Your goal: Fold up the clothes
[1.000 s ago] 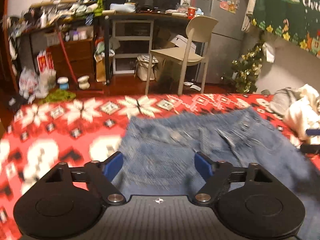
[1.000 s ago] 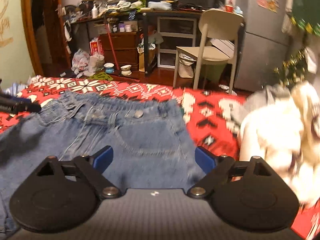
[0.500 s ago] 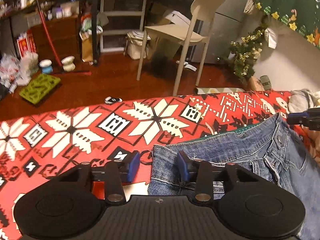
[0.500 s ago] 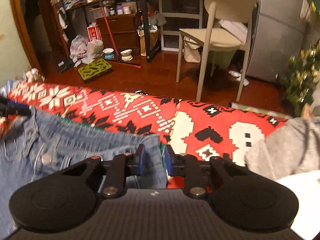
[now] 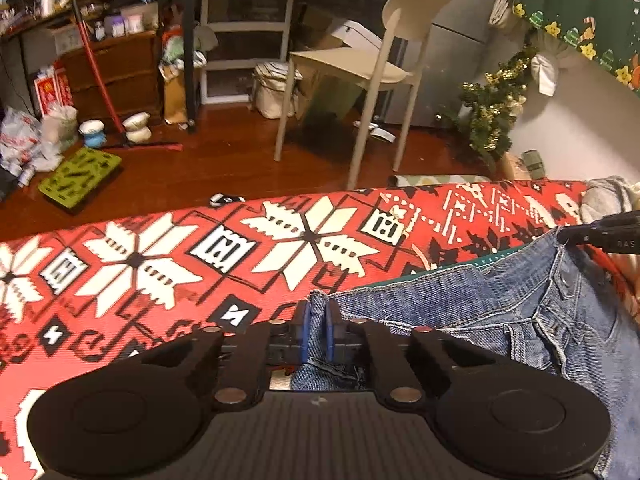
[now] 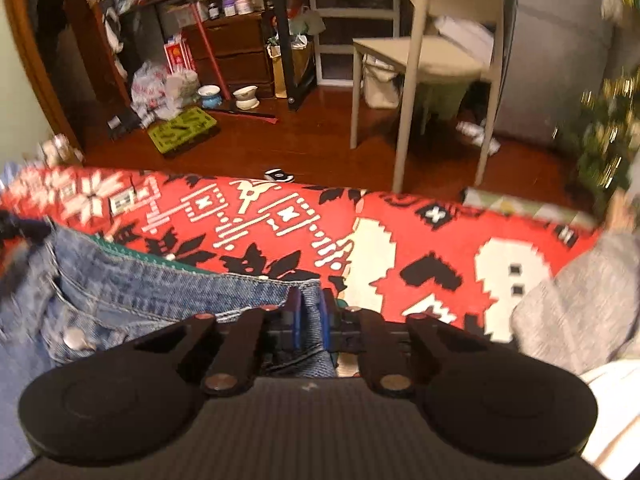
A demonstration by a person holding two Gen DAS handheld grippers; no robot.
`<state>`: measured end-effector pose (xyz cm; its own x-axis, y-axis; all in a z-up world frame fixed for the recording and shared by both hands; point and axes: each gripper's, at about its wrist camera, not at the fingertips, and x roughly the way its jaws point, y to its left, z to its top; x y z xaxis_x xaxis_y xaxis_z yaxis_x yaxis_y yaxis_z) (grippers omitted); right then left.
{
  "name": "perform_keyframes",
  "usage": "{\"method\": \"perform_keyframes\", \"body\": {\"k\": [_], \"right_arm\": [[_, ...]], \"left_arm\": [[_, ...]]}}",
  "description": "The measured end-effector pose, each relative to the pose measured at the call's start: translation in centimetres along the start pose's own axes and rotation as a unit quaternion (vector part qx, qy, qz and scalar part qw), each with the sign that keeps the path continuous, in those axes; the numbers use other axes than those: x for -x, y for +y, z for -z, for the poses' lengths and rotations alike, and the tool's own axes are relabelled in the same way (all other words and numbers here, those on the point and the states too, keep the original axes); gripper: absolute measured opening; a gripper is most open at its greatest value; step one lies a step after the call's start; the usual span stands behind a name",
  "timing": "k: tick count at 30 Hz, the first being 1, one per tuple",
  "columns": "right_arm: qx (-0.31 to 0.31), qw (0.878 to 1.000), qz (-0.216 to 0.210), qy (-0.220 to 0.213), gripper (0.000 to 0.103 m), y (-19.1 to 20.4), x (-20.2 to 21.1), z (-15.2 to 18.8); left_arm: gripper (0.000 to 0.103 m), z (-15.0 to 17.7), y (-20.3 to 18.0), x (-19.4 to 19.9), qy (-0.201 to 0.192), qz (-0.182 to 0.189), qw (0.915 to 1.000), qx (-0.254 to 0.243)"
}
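Your left gripper [image 5: 318, 330] has its jaws clenched on the left corner of the jeans [image 5: 500, 320], with a fold of the denim waistband standing up between the blue pads [image 5: 305, 332]. Your right gripper [image 6: 311, 322] is clenched the same way on the opposite corner of the waistband, a strip of denim pinched between its pads [image 6: 295, 320]. The jeans lie spread on the red blanket [image 5: 168, 264] with its white snowflake and black pattern, waistband toward the far edge, the fly and a metal button [image 6: 75, 338] showing in the right wrist view. In the left wrist view the tip of the right gripper shows as a dark shape at the far right, touching the far corner of the waistband. A thin green edge [image 6: 132, 254] peeks out from under the jeans along the waistband. To the right of the jeans, on the same blanket, sits a grey garment [image 6: 580, 308] with something white [image 6: 616, 400] just beside it, near your right gripper but apart from the denim. Beyond the blanket is a wooden floor [image 5: 224, 164] with a beige chair [image 5: 384, 60], a green tray [image 5: 80, 172], and a small decorated tree [image 5: 492, 112] against the wall.
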<state>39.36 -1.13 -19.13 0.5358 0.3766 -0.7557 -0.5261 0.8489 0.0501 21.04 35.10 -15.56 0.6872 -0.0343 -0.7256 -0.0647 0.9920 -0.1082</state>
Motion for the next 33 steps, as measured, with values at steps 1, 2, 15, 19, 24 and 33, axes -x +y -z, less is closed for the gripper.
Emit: {"method": "perform_keyframes", "body": {"k": [1,2,15,19,24,33], "right_arm": [[0.011,1.000,0.010,-0.004,0.005,0.5,0.2,0.0],[0.018,1.000,0.014,-0.007,0.005,0.7,0.4,0.0],[-0.081,0.993,0.079,-0.013,0.000,-3.5,0.7,1.5],[-0.100,0.994,0.023,-0.028,0.001,-3.8,1.3,1.2],[-0.085,0.995,-0.040,-0.040,0.021,-3.1,1.7,0.4],[-0.059,0.997,-0.038,-0.023,0.009,-1.4,-0.6,0.5]], "left_arm": [[0.006,0.1,-0.2,0.3,-0.005,-0.007,0.9999,-0.007],[0.006,0.1,-0.4,0.6,-0.009,-0.014,0.9997,-0.015],[0.006,0.9,-0.8,0.0,-0.004,-0.046,0.9985,-0.028],[0.009,0.8,-0.9,0.0,-0.008,-0.044,0.9989,-0.012],[0.012,0.6,-0.8,0.0,-0.007,-0.038,0.9992,-0.001],[0.008,0.6,-1.7,-0.2,-0.017,-0.058,0.9975,-0.038]]}}
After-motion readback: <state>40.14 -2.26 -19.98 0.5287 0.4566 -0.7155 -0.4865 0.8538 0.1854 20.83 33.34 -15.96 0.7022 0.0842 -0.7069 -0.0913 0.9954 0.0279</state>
